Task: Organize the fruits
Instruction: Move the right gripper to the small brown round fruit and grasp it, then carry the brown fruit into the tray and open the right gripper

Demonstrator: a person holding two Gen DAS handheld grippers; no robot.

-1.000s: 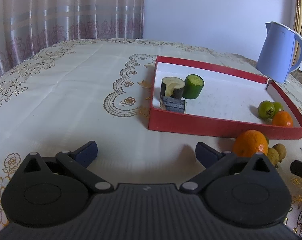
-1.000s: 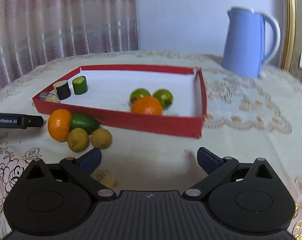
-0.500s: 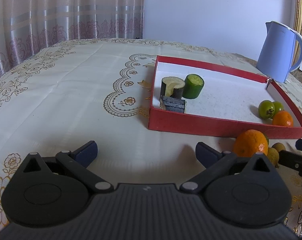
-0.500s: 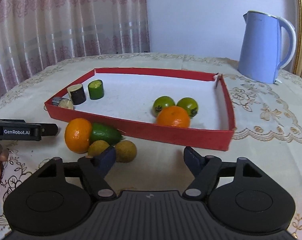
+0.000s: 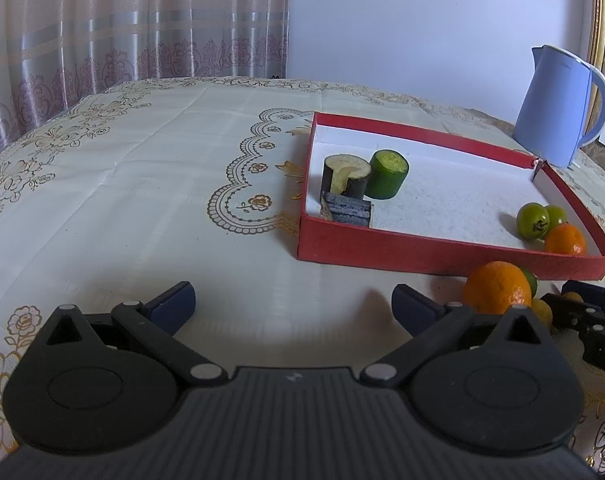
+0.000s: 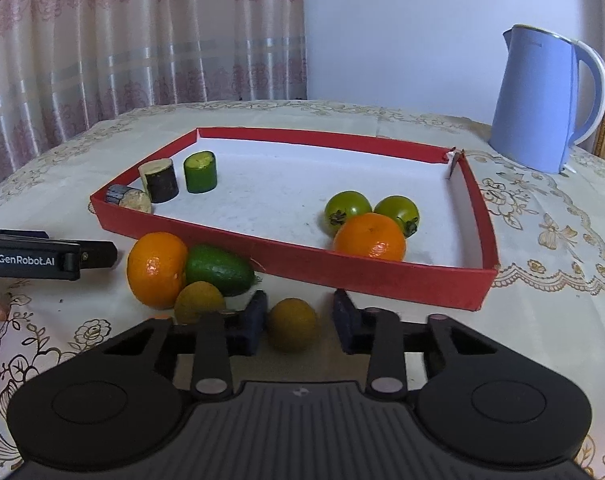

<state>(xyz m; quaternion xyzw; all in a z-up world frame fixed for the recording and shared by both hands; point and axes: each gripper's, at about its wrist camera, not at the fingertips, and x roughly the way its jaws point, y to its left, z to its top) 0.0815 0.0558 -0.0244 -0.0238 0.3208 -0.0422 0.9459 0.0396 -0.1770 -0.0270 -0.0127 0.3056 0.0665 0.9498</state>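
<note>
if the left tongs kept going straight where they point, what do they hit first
Probably the bare tablecloth just ahead of the left tongs, since they tilt downward; the red box has its near corner just beyond, though depth is unclear.

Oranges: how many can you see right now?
2. One orange lies in the red tray beside two green tomatoes; the other orange sits on the tablecloth before it. None seems hidden.
</note>
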